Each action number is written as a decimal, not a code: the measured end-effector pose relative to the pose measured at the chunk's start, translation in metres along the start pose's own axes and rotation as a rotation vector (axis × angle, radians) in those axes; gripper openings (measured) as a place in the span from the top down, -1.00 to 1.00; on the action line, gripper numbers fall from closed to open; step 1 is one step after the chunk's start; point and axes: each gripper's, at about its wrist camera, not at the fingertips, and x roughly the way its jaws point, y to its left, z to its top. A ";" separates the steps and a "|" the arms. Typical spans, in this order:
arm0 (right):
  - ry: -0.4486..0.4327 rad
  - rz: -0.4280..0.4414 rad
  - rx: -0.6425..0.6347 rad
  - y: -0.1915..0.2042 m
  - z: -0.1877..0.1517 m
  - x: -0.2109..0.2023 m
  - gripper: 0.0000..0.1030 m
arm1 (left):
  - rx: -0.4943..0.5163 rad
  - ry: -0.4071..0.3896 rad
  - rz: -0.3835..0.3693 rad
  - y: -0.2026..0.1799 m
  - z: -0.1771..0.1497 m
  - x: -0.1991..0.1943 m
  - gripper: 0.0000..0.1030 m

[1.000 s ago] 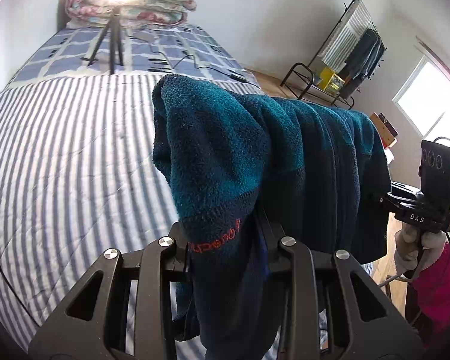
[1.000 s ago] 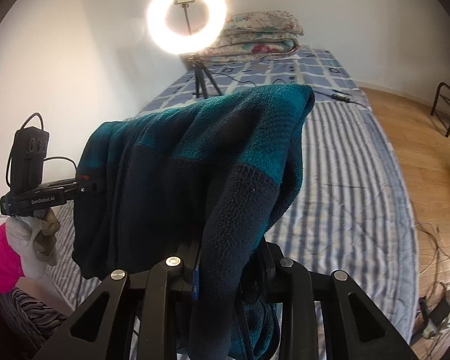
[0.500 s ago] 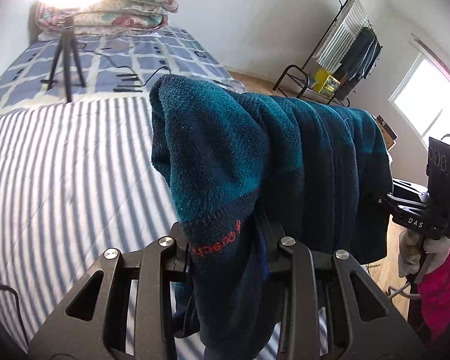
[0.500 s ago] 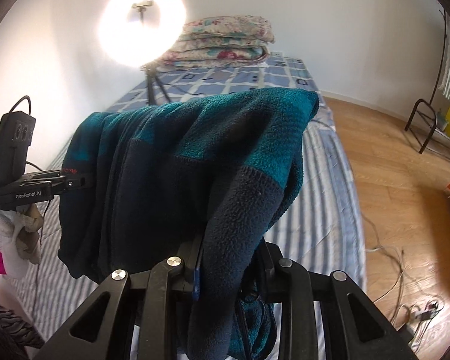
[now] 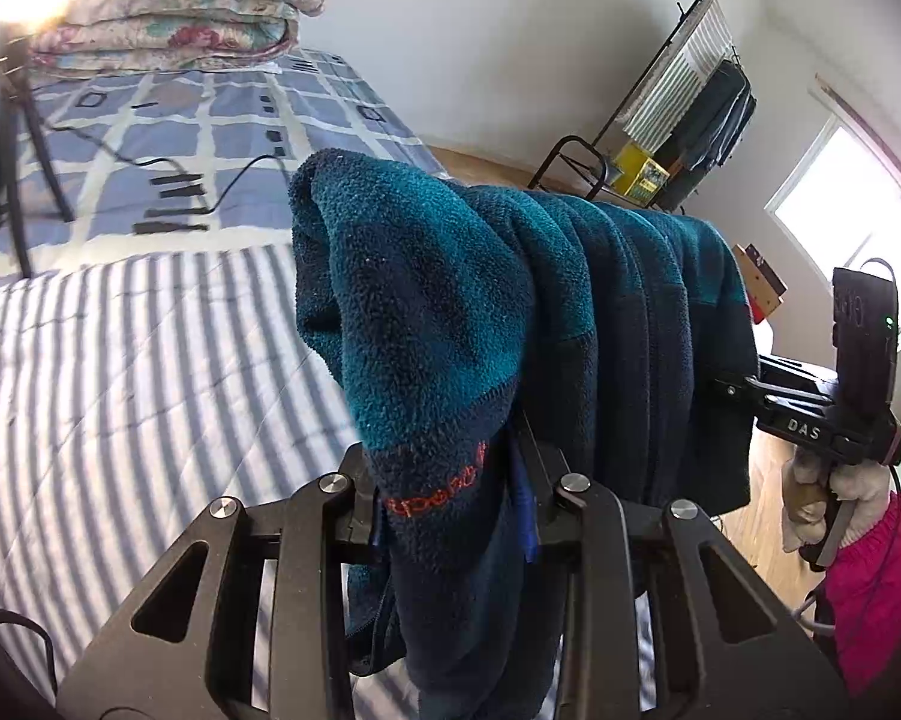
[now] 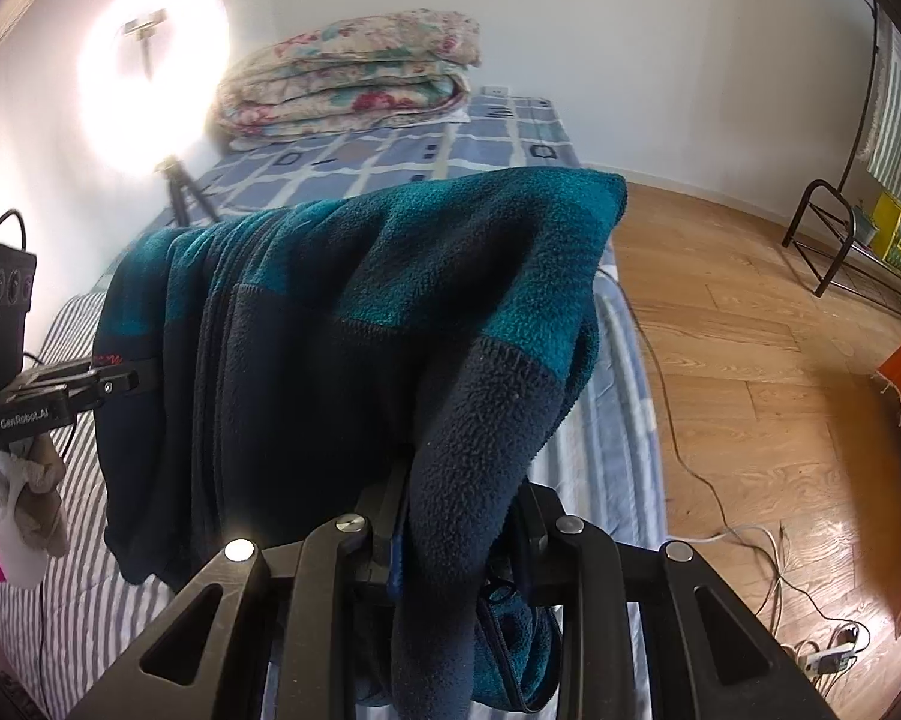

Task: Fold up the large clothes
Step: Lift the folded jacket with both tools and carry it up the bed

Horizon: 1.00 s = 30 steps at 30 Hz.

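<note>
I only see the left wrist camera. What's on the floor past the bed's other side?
Observer: A white cable trails across the wooden floor toward a power strip.
Operator: Is the lamp on?
Observer: Yes, the ring light glows on its tripod, with a phone clamp in its middle.
Operator: Is my other gripper really holding the jacket?
Observer: Yes, the right gripper is clamped on a navy fold of the fleece jacket.

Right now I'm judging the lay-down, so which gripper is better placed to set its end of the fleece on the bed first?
Probably left: the left gripper holds the fleece over striped bedding; the right gripper is near the bed's edge.
</note>
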 end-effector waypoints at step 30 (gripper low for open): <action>0.021 -0.070 0.044 -0.100 0.066 0.129 0.49 | 0.049 -0.001 0.079 0.006 0.060 0.120 0.41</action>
